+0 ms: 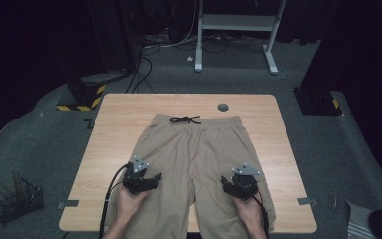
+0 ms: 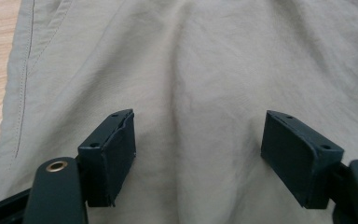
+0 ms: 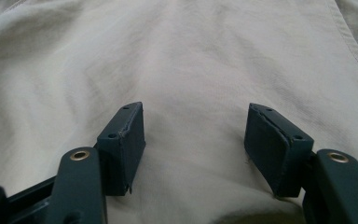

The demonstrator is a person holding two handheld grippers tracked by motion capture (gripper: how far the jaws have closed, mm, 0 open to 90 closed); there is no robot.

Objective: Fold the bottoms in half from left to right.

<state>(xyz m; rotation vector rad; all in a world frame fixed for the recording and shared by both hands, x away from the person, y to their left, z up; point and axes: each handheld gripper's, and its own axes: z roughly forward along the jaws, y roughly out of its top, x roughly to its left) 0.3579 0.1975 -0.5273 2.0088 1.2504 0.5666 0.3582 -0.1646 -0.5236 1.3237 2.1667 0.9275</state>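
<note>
A pair of tan shorts lies flat on the wooden desk, waistband at the far side and both legs running back toward the person, the hems hanging just over the near edge. A black drawstring sits knotted at the middle of the waistband, and a small grey round cap is set in the desk just beyond it.

Over on the left, the left hand-held gripper is down on the left leg of the shorts, low on the thigh, a black cable trailing off it toward the near edge. From its own camera, the left hand-held gripper has its jaws standing well apart, with plain tan cloth between them and a soft ridge of fabric running up the middle. Nothing is pinched; the pads are clear of that fold. A stitched side seam runs up at the left of that view, with bare wood past it.

On the other side, the right hand-held gripper mirrors it on the right leg. In its own view the right hand-held gripper is spread wide too, cloth lying loose between the two pads, gently rumpled, with no grip on it.

Both hands sit level with each other, well apart, one on each leg.
</note>
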